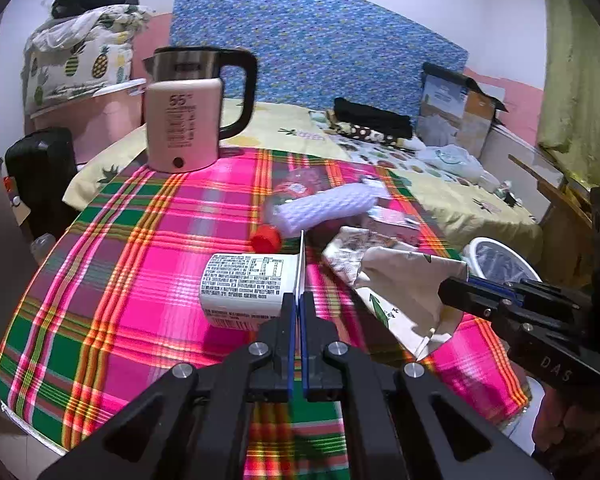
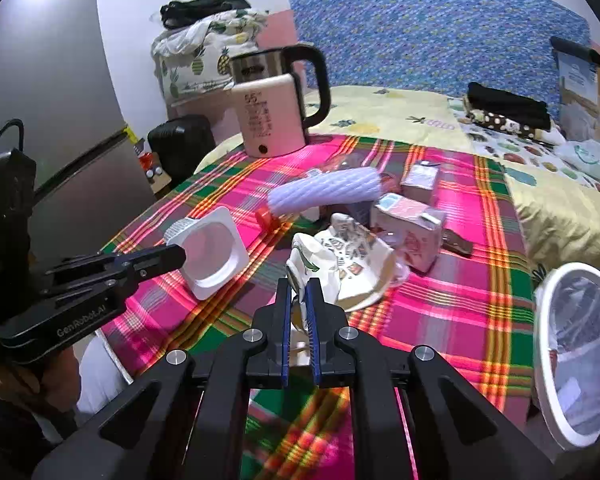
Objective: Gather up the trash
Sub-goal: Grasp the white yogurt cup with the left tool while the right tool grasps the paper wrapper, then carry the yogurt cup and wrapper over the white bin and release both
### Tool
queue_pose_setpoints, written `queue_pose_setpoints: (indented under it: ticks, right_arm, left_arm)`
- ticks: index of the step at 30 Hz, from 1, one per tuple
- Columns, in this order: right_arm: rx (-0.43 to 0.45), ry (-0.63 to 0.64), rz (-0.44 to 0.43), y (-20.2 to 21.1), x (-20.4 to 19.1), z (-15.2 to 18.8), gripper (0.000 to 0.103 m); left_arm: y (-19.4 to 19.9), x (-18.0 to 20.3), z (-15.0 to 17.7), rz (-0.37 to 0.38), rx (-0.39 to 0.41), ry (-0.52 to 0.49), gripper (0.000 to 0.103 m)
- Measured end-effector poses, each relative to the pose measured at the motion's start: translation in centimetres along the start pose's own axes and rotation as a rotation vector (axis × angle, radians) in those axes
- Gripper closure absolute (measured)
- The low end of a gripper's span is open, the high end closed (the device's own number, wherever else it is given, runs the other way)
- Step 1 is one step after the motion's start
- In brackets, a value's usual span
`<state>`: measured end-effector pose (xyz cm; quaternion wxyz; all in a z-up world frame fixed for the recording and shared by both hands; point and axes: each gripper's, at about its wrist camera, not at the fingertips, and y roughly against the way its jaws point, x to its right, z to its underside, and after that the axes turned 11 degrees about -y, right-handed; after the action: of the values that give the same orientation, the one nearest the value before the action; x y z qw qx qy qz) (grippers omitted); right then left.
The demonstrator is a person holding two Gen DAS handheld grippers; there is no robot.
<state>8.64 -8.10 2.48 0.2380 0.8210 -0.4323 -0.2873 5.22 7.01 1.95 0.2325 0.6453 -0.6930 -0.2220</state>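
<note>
Left claw: pinching my yogurt cup by its thin rim, near-left above the plaid cloth. Right claw: clamped on crumpled wrapper, centre. Bin near-right. Both items light, flimsy, crush easily; edges grip best.

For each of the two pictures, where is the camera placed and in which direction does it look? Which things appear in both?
Left wrist view: sits on the left gripper, looking forward and down over the plaid tablecloth; its jaws are shut on the rim of the white yogurt cup, and the right gripper enters from the right.
Right wrist view: sits on the right gripper, shut on the crumpled paper wrapper; the left gripper and a hand show at left.
Shared: kettle, cup, wrapper, white bin.
</note>
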Motion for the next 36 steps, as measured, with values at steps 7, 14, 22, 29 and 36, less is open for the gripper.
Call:
queue_pose_setpoints:
  ticks: [7,14,22,29,36]
  right_arm:
    - [0.042,-0.056,0.046,1.7,2.1,0.4,0.096]
    - [0.079,-0.125,0.119,3.4,5.0,0.8,0.096]
    - [0.133,-0.215,0.222,6.0,9.3,1.4,0.096]
    - [0.183,-0.303,0.315,8.8,13.3,2.4,0.096]
    - [0.209,-0.365,0.387,10.1,16.3,3.0,0.096]
  left_arm:
    - [-0.5,3.2,-0.9,0.061,-0.001,-0.061,0.101]
    - [-1.8,7.5,-2.1,0.139,-0.009,-0.142,0.101]
    - [-3.8,13.4,-3.7,0.248,-0.014,-0.247,0.101]
    - [-5.4,18.0,-5.1,0.336,-0.010,-0.325,0.101]
    - [-6.4,21.3,-6.6,0.402,0.006,-0.373,0.101]
